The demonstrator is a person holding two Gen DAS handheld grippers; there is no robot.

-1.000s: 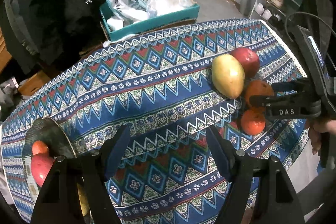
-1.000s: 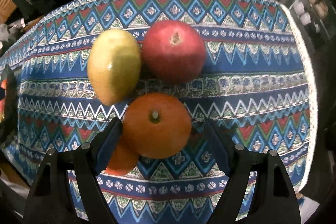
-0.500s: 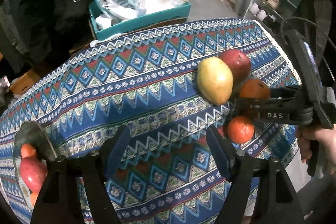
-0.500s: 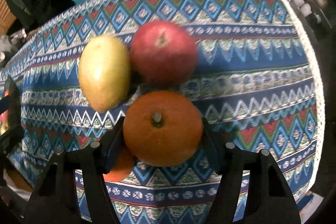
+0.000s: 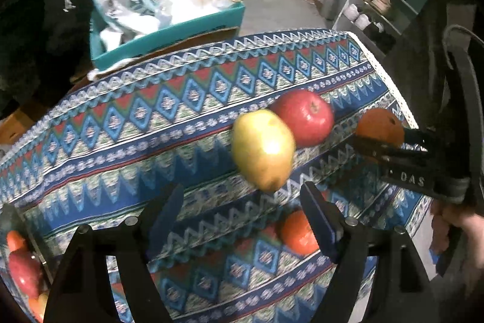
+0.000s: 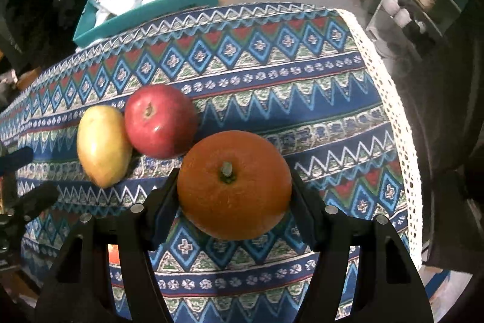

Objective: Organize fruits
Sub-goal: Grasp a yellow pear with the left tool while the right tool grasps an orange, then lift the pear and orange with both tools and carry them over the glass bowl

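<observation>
While the right gripper clamps a large orange between its pads, lifted just clear of the patterned counter, a red apple sits just behind the orange, touching a yellow mango on its left. The left gripper is opening with nothing between its fingers, the mango just beyond it and a smaller orange beside its right finger.

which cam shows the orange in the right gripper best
The right wrist view: the orange fills the centre, stem up, clamped between the right gripper fingers. The left wrist view shows only its top at the right edge, behind that gripper.
</observation>
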